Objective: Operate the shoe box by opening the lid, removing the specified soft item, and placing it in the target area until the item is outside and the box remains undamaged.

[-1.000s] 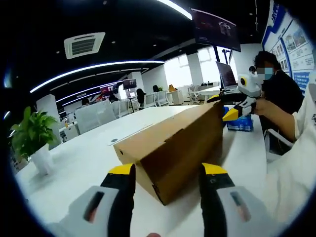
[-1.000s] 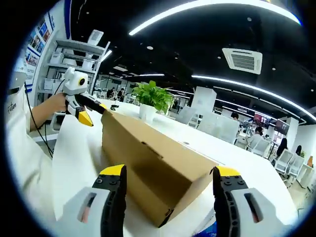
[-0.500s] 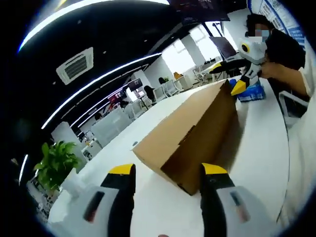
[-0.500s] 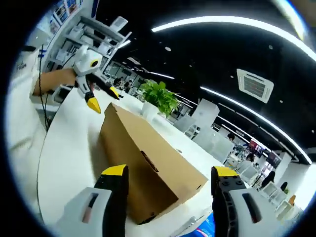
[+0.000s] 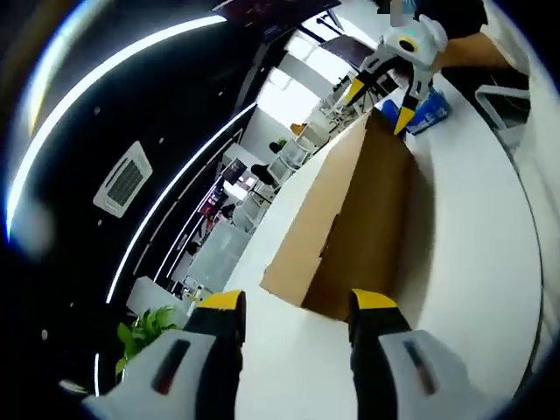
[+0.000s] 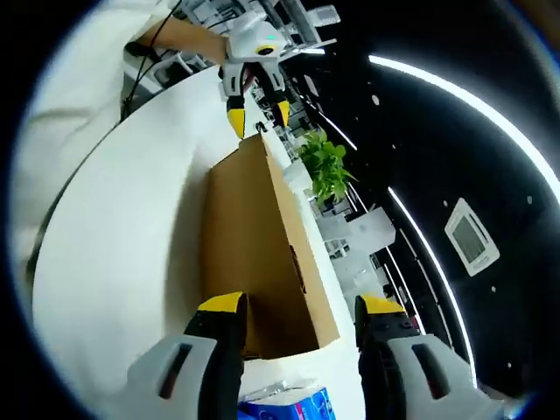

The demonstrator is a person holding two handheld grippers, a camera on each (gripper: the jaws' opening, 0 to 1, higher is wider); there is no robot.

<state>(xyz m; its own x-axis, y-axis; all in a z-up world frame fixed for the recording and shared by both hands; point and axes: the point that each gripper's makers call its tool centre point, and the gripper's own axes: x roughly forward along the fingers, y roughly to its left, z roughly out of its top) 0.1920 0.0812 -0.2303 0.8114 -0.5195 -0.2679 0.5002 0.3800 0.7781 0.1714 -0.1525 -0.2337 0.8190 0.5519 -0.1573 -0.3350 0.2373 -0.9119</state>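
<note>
One shoe box [image 5: 350, 219] lengthwise between grippers

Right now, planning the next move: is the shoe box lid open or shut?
Shut. The cardboard box shows unbroken top and side faces, with no raised flap and no interior visible; both grippers sit at its ends, jaws apart.

Plain brown shoe box [image 5: 350, 227], white table [image 5: 472, 262], yellow-tipped grippers

My left gripper [image 5: 296, 313] has two dark jaws capped with yellow tips, set in pale grey housings that each carry a dark slot with a small red mark. My right gripper [image 6: 296, 313] is built alike. Its white rounded head shows above the cardboard box [image 5: 346, 229]. I wear a white sleeve [image 6: 83, 61].
</note>
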